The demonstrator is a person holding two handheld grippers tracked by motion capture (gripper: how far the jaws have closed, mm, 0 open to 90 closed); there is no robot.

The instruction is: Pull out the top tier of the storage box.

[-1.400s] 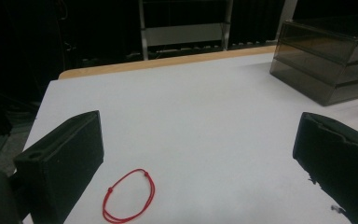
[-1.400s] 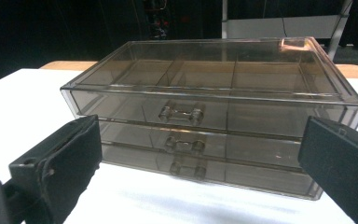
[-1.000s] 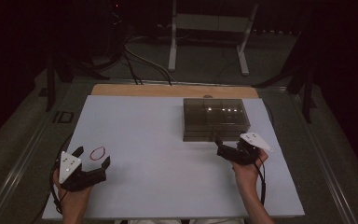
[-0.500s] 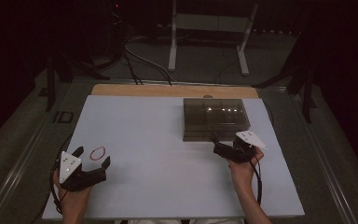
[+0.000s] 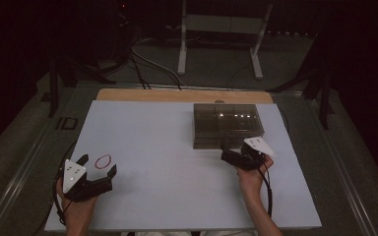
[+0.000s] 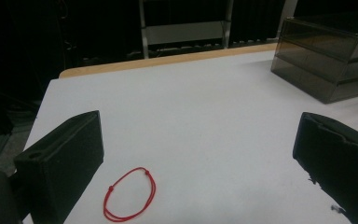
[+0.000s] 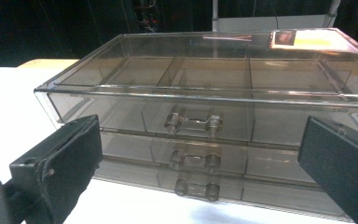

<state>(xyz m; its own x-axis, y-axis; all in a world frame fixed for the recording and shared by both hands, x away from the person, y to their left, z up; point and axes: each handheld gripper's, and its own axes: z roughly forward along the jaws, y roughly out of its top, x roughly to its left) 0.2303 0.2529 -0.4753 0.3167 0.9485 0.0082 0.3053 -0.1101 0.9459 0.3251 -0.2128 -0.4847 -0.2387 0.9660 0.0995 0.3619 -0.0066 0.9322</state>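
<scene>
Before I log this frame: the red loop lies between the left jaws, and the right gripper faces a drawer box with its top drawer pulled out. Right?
Not quite. In the right gripper view the drawer box has all its drawers shut, handles lined up flush on the front. The rest holds: the red loop lies on the table between the open jaws of the left gripper, and the right gripper, also open, faces the box.

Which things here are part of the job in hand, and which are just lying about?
In the job:
- red loop, on the table between the open left claw jaws
- clear drawer box, faced by the open right claw

Lying about:
- white stand beyond the table
- cables on the floor
</scene>
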